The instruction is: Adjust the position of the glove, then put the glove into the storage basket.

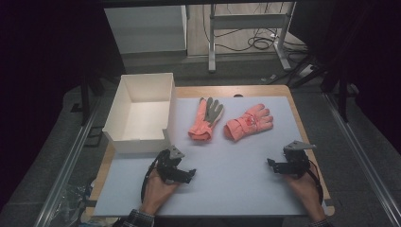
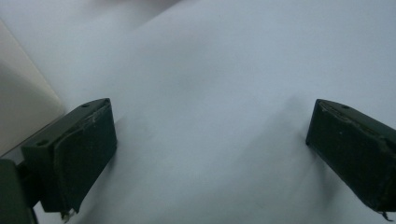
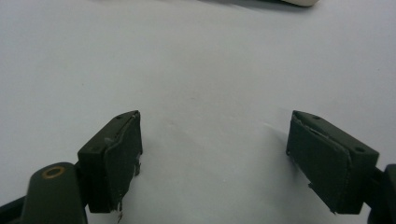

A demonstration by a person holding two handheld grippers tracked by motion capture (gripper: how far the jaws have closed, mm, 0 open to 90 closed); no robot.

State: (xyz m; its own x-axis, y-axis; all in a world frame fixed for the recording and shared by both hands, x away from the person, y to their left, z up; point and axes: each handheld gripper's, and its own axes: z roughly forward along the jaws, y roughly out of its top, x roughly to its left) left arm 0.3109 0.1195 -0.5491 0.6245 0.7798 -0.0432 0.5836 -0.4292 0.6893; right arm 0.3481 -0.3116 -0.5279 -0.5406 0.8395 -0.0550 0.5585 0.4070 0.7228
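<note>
High view: both salmon-pink knit gloves (image 1: 248, 122) lie past mid-worktop, cuffs toward the near edge, seemingly nearer the right hand-held gripper (image 1: 278, 165) than the left hand-held gripper (image 1: 185, 175); both gape wide, empty.

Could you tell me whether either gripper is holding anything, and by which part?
Nothing is held: the left gripper and right gripper are both open over the bare mat.

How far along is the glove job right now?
Nothing looks done: both gloves lie on the mat and the box holds nothing. Nothing is in hand: the left gripper and right gripper are open. Both gloves are left to handle.
</note>
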